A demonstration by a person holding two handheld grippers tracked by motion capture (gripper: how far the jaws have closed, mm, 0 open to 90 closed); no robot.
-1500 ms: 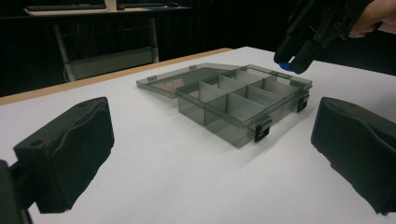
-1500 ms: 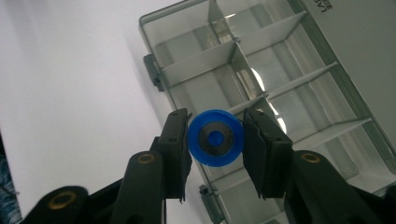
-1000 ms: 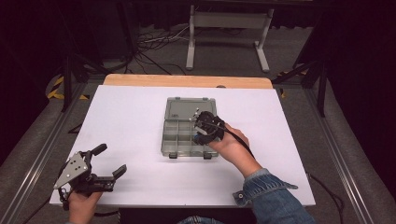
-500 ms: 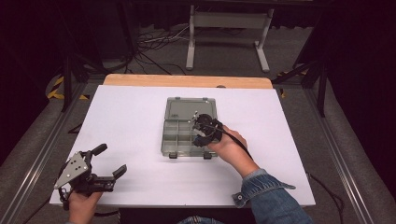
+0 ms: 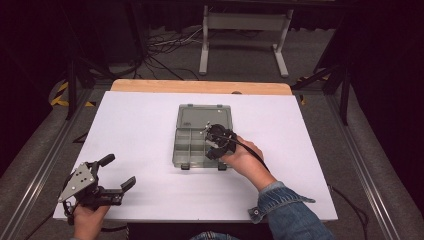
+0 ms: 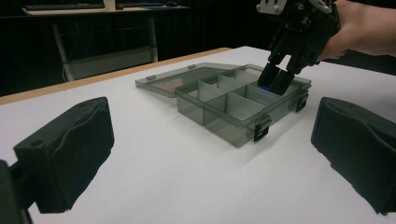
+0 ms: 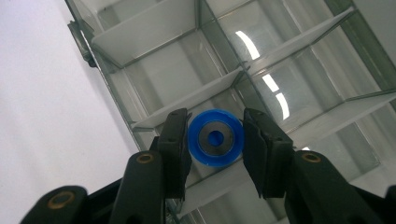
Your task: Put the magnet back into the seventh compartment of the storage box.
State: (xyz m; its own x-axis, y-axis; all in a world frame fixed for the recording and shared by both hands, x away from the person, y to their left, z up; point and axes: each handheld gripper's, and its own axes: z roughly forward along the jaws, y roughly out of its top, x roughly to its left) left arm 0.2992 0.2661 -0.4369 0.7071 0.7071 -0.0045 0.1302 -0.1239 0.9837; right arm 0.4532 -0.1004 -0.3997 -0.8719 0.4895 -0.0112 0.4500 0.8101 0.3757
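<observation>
A clear grey compartment box (image 5: 202, 116) lies open in the middle of the white table, its lid folded flat to the far side. My right gripper (image 5: 214, 145) points down into the near right compartments, shut on a blue disc (image 7: 215, 136) with a grey ring at its centre. In the right gripper view both pads (image 7: 175, 140) press the disc's sides just above a divider. The left gripper view shows that right gripper (image 6: 276, 83) and a sliver of the blue disc (image 6: 264, 87) inside the box (image 6: 233, 105). My left gripper (image 5: 120, 171) rests open at the table's near left corner.
The box's dividers (image 7: 187, 100) form several small compartments with nothing else seen in them. Two black latches (image 6: 261, 129) stick out from the box's near wall. A wooden strip (image 5: 200, 86) edges the far side of the table. White table surface (image 5: 130, 130) lies left of the box.
The right gripper with the blue disc has edged slightly left and toward the near side over the box. The left gripper has stayed in place.
</observation>
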